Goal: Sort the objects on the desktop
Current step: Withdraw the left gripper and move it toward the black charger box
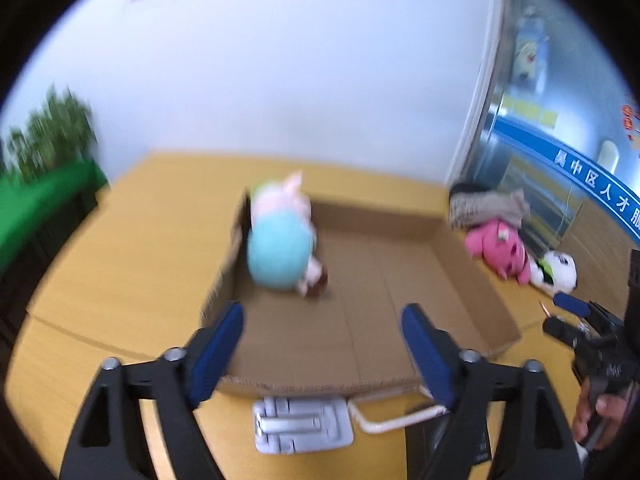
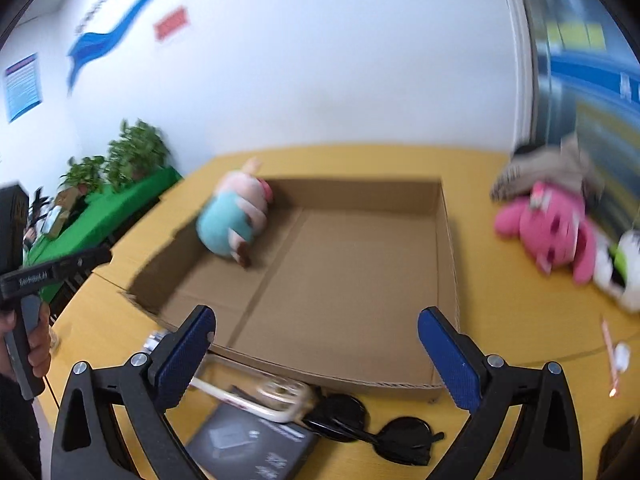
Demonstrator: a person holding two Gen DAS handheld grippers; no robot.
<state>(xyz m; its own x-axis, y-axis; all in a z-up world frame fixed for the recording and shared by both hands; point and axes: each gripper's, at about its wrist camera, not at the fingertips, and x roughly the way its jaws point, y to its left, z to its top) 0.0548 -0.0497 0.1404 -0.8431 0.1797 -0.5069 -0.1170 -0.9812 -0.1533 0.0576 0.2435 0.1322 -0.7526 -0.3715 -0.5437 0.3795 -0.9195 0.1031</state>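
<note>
Cardboard box fills mid-frame on the yellow surface; a soft, light plush pig lies in its upper-left corner, best pinched at the belly. Both the left tool and the right tool gape empty.

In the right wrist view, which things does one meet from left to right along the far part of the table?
Green plants → blue and pink plush toy in the cardboard box → pink plush toy → white plush toy.
</note>
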